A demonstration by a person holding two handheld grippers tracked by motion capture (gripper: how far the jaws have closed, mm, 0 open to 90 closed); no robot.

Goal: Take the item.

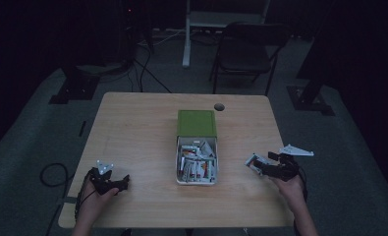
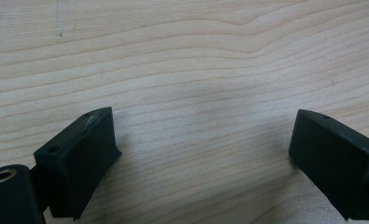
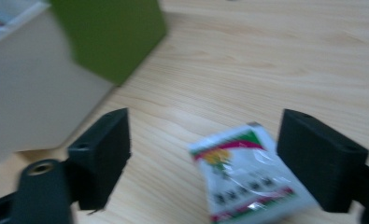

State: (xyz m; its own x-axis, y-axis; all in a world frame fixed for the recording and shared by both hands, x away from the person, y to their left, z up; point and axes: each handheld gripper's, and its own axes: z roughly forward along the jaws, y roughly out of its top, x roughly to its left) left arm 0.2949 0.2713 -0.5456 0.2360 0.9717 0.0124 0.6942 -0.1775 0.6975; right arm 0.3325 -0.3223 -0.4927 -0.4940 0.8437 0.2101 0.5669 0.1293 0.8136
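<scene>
- Right gripper (image 3: 203, 154) up close, black jaws spread wide, pads clear of everything.
- Between those jaws, flat on the wooden table (image 3: 285, 60), lies a white sachet (image 3: 245, 179) with a red and green print, nothing pinching it.
- From above, the sachet (image 1: 253, 161) sits just right of the white box (image 1: 197, 161) with its green lid (image 1: 197, 123).
- Left gripper (image 2: 203, 154) rests near the table's front left, jaws wide over bare wood.

Bare table (image 1: 132, 132) lies open left of the central box (image 1: 196, 160). To its right, a sachet (image 1: 253, 161) lies flat on the narrower strip, beneath the right gripper (image 1: 261, 167).
</scene>
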